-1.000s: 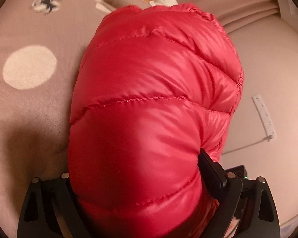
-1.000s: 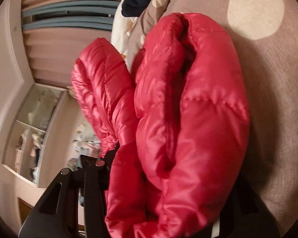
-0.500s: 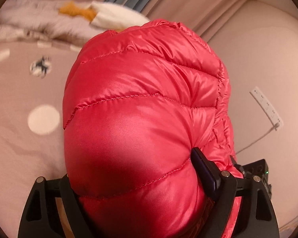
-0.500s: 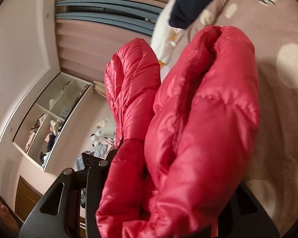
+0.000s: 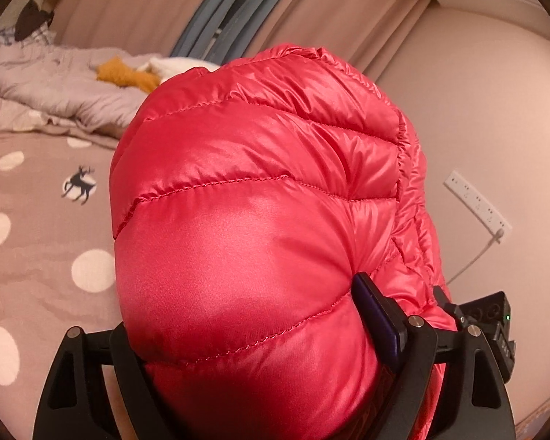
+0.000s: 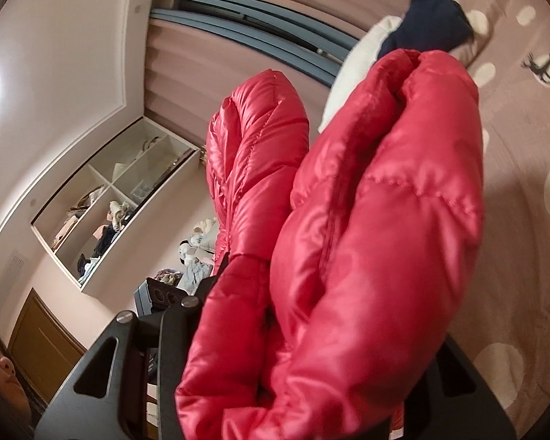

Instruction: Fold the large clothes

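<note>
Our left gripper pinches a thick fold of the red jacket, jaws wide around the padding and just eased inward. Our right gripper clamps another bunched part (its far finger is hidden). Past both lies the spotted bedspread; beyond it are curtains and a wall shelf.
</note>
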Available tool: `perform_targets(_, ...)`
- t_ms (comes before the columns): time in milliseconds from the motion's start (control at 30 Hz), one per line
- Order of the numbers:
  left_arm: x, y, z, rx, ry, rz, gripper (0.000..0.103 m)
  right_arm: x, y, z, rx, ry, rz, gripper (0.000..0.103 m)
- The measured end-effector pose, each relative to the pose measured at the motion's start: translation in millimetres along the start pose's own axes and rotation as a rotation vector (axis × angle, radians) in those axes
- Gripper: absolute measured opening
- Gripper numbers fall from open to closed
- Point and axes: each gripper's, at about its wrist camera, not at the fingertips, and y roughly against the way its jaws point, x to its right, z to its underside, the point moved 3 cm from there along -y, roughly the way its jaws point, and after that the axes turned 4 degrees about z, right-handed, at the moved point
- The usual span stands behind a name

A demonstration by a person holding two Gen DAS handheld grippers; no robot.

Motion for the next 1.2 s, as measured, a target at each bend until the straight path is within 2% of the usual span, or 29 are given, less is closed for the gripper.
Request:
perform_targets(300, 9, 31, -17, 0.071, -0.058, 0.024, 0.086, -20, 11, -3, 0.035, 0.072, -0.059, 0.043)
perform_targets(733, 18, 53, -21, 0.119, -0.097, 0.077, 0.086, -34, 30, -2, 0.081, 0.148, -0.100, 0.044)
perform_targets(1200, 20, 57, -22, 0.147, -0.131, 0.090, 0.086, -41, 37, -3, 0.105, 0.190, -0.132, 0.046)
